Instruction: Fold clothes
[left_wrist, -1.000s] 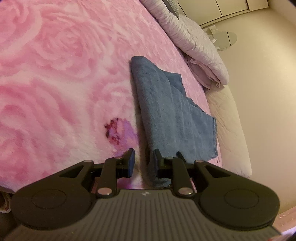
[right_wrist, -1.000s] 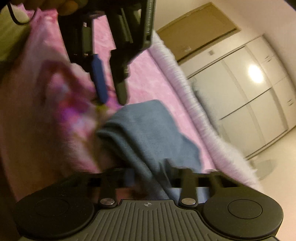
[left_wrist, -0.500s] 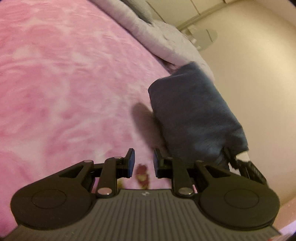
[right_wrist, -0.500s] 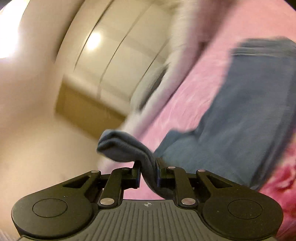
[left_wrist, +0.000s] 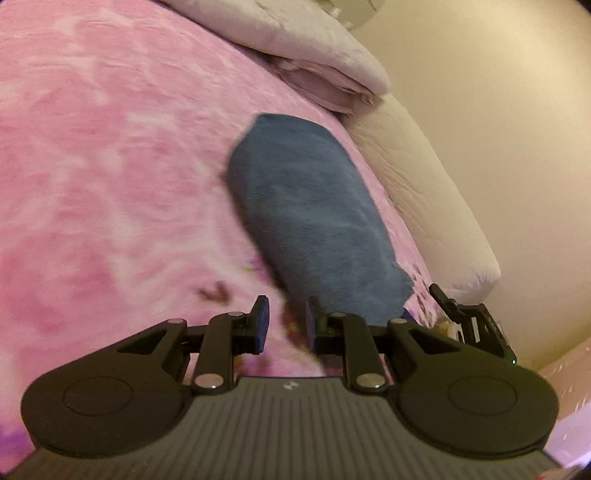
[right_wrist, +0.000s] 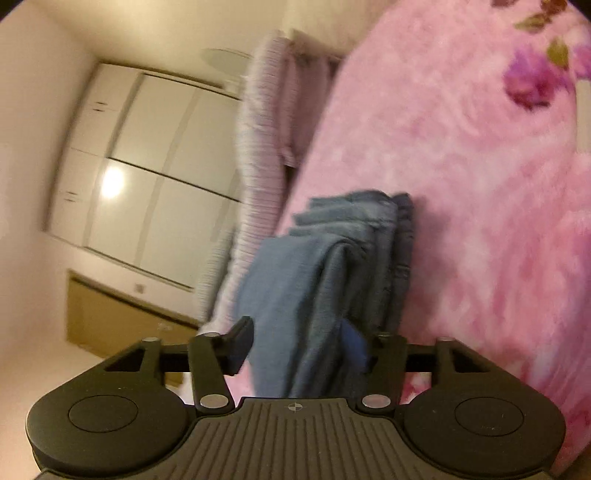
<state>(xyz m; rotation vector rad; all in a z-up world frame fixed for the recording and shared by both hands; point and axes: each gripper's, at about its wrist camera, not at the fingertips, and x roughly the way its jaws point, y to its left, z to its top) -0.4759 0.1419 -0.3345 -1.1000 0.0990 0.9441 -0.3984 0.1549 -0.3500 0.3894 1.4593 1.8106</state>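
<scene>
A blue cloth (left_wrist: 310, 221) lies folded into a long narrow bundle on the pink rose-patterned blanket (left_wrist: 110, 166). My left gripper (left_wrist: 284, 319) hovers at the bundle's near end, its jaws a narrow gap apart with only blanket showing between them. At the bundle's near right corner is my right gripper (left_wrist: 469, 325). In the right wrist view, which is rolled on its side, the blue cloth (right_wrist: 325, 266) shows its stacked layers. My right gripper (right_wrist: 299, 343) is opening around the cloth's near end. The left finger stands clear of the fabric.
A folded pale quilt (left_wrist: 295, 40) lies at the far end of the bed. The cream mattress edge (left_wrist: 424, 184) drops off just right of the cloth. White wardrobe doors (right_wrist: 147, 184) and a brown door (right_wrist: 118, 314) stand across the room.
My right gripper swung the cloth's edge over onto the rest, rolling as it went, and its jaws have come apart. The cloth is now a narrower bundle. My left gripper slid along the bed.
</scene>
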